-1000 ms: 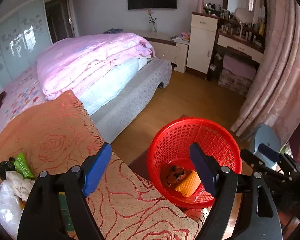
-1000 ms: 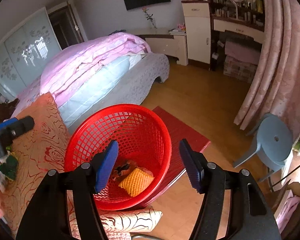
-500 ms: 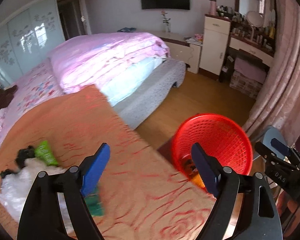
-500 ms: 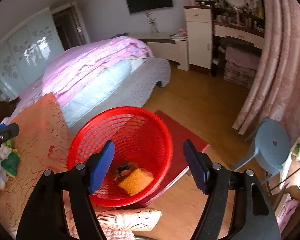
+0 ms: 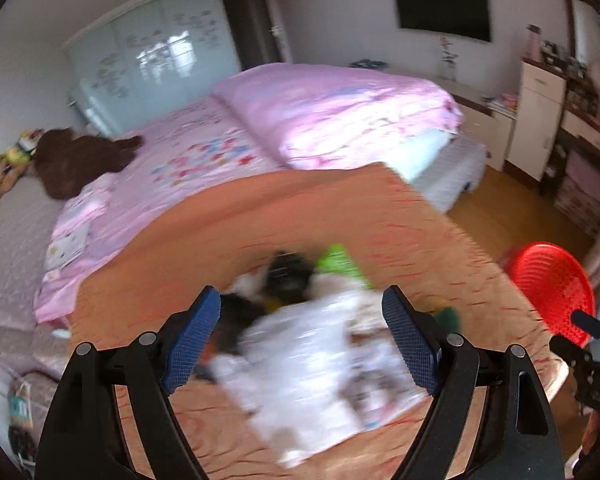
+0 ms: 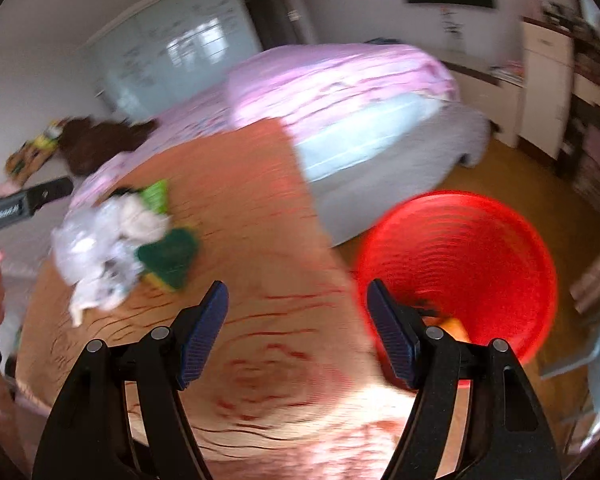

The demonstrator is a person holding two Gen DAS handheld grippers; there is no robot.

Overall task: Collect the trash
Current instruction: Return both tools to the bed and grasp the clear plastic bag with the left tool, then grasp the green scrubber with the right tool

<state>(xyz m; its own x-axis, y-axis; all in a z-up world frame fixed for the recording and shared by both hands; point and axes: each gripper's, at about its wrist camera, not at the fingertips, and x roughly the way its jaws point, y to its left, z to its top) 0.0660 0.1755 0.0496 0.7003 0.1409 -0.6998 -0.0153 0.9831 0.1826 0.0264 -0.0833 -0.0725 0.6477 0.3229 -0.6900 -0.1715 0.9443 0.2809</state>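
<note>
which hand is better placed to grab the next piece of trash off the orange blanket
Left. The left tongs are open with the white plastic trash right between the fingers. The right tongs, also open, point at bare orange blanket beside the red basket, with the pile off to their left.

A home bedroom: a bed under a pink quilt, a glass-fronted wardrobe, a wall television and a cluttered dressing table.
</note>
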